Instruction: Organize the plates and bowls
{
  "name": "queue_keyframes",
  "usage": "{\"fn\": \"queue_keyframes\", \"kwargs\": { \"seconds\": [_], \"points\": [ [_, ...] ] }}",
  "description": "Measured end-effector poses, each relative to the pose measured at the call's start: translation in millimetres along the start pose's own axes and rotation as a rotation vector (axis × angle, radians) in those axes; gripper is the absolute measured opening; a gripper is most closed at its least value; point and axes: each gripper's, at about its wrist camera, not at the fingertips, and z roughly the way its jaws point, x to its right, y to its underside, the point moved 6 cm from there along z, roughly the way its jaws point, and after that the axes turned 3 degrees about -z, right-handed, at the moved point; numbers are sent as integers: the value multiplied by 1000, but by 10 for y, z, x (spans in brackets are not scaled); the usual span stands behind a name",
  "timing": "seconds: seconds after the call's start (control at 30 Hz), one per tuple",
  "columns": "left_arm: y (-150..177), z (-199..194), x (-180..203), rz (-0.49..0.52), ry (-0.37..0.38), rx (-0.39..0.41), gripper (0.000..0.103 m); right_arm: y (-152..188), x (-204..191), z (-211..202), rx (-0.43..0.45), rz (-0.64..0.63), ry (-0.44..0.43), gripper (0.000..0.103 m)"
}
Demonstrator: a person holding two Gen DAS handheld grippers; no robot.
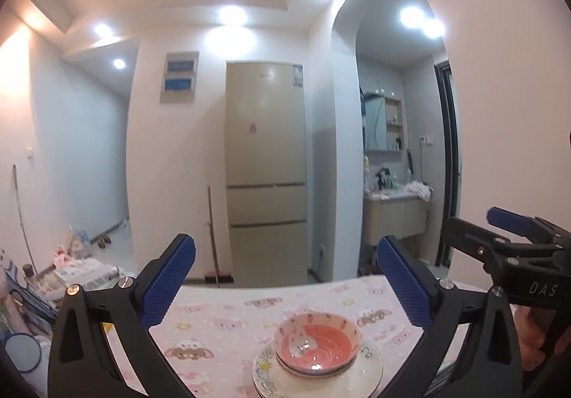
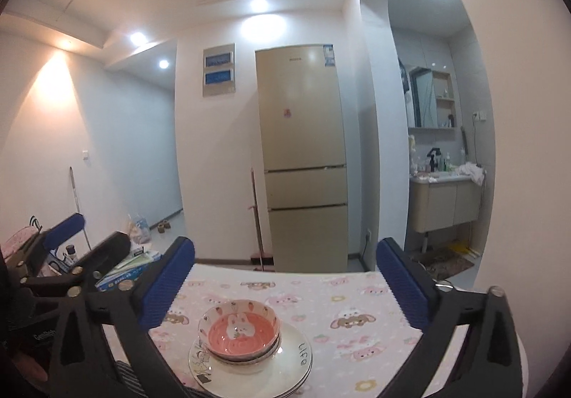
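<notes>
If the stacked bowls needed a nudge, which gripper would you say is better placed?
Probably the right gripper: the pink bowl lies nearer the middle of its view. For the left gripper it sits off right. Both stand open, empty.

White walls, recessed round ceiling spotlights (image 1: 232,14) switched on. Tall beige three-door fridge (image 2: 303,155) against the far wall, grey wall panel with two blue windows (image 2: 218,69) to its left, a long-handled broom (image 2: 257,219) leaning beside it. Arched doorway (image 2: 378,41) on the right opens onto a washroom with beige vanity cabinet (image 2: 446,202) and mirror cupboard (image 2: 424,98). Table covered by pink cartoon-print cloth (image 2: 357,291). Clutter of bags (image 1: 76,244) on the floor at left.
</notes>
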Motion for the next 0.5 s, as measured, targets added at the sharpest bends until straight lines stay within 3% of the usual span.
{"fn": "queue_keyframes", "kwargs": {
  "seconds": [0.23,0.37,0.5],
  "points": [
    [18,-120,11,11,-7,69,102,54,17,-70,51,-17,23,103],
    [155,-89,-97,-32,-8,100,102,181,27,-12,75,-25,36,103],
    [329,-5,-137,-13,-20,101,102,319,70,116,84,-24,45,103]
  ]
}}
